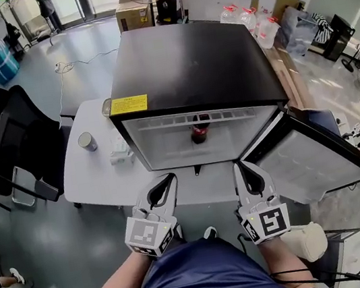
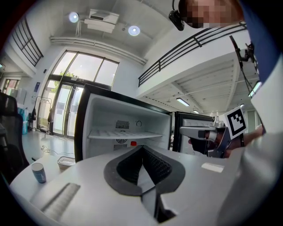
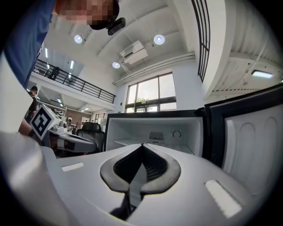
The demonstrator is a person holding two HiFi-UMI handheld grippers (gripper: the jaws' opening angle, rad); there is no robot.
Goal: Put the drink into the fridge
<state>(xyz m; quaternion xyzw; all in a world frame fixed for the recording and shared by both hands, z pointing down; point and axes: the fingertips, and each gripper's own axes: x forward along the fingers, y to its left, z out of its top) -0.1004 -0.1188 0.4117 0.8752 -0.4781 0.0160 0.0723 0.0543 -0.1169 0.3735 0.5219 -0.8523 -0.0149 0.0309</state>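
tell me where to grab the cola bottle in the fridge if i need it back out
Grip the bottle around the middle of its round body, jaws either side, coming in level through the open front of the fridge. It stands upright under the shelf, so a reach from above is probably blocked.

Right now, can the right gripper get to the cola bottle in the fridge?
Probably yes: the fridge door stands open and nothing sits between the right gripper and the cola bottle, though the gripper is shut.
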